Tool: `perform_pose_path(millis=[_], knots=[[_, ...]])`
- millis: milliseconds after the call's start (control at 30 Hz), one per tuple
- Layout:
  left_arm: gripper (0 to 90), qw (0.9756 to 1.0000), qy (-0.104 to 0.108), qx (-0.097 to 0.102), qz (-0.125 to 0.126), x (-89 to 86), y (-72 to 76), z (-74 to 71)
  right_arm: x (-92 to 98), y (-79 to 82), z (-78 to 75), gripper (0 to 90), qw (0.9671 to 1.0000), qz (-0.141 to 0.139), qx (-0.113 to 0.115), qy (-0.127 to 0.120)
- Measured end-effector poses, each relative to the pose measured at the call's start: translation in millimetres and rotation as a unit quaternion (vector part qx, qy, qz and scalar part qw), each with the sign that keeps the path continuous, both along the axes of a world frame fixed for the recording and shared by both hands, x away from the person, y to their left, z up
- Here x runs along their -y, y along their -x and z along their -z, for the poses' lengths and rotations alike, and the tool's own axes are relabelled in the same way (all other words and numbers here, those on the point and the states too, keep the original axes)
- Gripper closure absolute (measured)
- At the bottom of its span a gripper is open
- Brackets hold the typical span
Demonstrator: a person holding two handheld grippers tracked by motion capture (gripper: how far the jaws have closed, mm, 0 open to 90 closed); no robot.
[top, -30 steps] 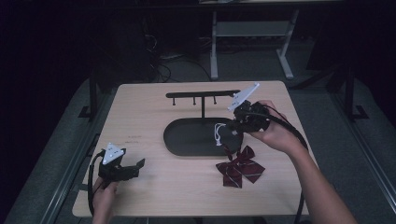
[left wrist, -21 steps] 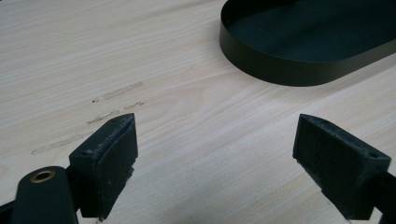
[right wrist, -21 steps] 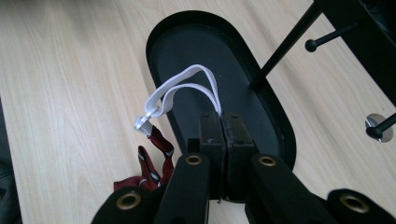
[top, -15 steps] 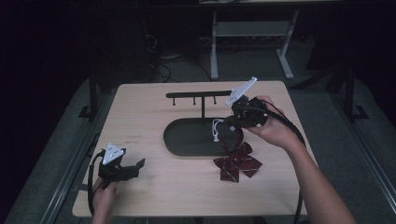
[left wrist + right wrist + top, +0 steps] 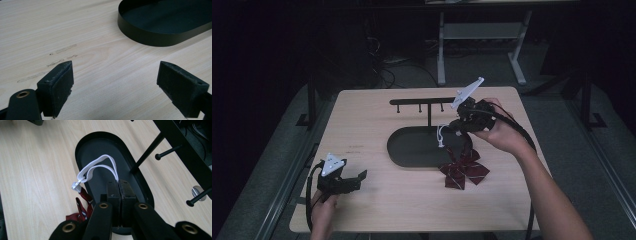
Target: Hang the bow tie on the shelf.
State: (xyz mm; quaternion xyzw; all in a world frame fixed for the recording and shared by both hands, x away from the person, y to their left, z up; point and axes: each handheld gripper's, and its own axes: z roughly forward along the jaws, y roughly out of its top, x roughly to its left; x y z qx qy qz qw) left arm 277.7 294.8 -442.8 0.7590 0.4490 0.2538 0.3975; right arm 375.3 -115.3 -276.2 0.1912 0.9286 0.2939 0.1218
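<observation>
A dark red striped bow lies at the front right edge of the black oval tray. Its white elastic strap loops up over the tray to my right gripper, which is shut on the strap. In the right gripper view the jaws stand pressed together on the strap, with the bow hanging below at the left. At the table's front left corner, my left gripper is open with nothing between its pads, pointing toward the tray.
A thin post rises from the tray and carries a black bar with several pegs just behind my right gripper. The wooden table has bare room on its left half. Table legs and cables show on the dark floor behind.
My right gripper has risen and tilted a little with the strap, and the bow has slid slightly toward the tray. The left gripper has not moved.
</observation>
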Motion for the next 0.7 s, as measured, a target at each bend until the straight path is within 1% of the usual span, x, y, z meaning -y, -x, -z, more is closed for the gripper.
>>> perform_pose_path(millis=[333,400,600,700], knots=[[13.5,1.0000,0.002,0.002,-0.001,-0.5,0.0,0.2,-0.8,-7.4,-9.6,88.3,0.9999,0.008,0.002,-0.007],[13.6,1.0000,0.000,0.000,0.000,-0.7,0.1,-0.1,-1.1,-9.2,-9.8,88.3,1.0000,0.009,0.004,-0.004],[13.6,1.0000,0.002,0.002,-0.001,-0.6,-0.1,0.3,-3.9,-13.5,-12.3,88.3,0.9999,0.012,0.001,-0.004],[13.5,1.0000,0.004,0.003,-0.001,-0.7,0.0,0.2,-5.1,-16.2,-14.4,88.3,0.9999,0.010,0.003,-0.002]])
